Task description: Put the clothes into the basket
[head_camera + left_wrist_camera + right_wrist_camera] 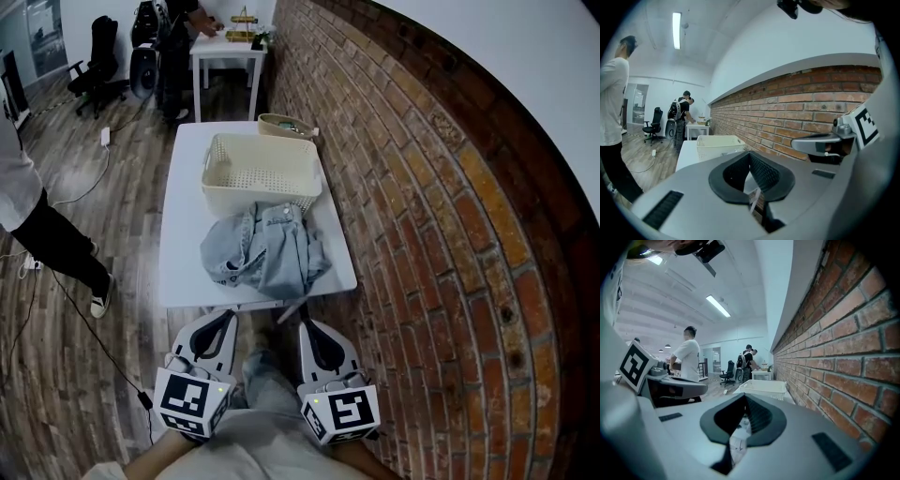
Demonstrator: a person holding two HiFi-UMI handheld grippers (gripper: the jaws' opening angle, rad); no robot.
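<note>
Both grippers sit closest, low at the near edge of the white table (186,197). The left gripper (224,317) has its jaws pressed together with nothing between them, and the right gripper (308,327) is the same, closed and empty. Both point toward the basket (259,195), well short of it.

Out from the jaw tips lies the clothes (267,248), one crumpled heap of pale denim on the table. Its far edge touches the near wall of the basket. The basket is cream, perforated, upright and looks empty.

I'd judge the denim soft and floppy, but fairly thick and a bit weighty for cloth. It isn't slippery or fragile, and it will sag and trail when lifted. Grabbing a thick fold or bunched ridge near the middle of the heap looks safest. A pinch on each side would stop the ends dragging over the basket rim.

The heap has no clear heading. It spreads slightly wider along the basket's near wall than toward the grippers. I cannot tell which end is the collar or the hem.
</note>
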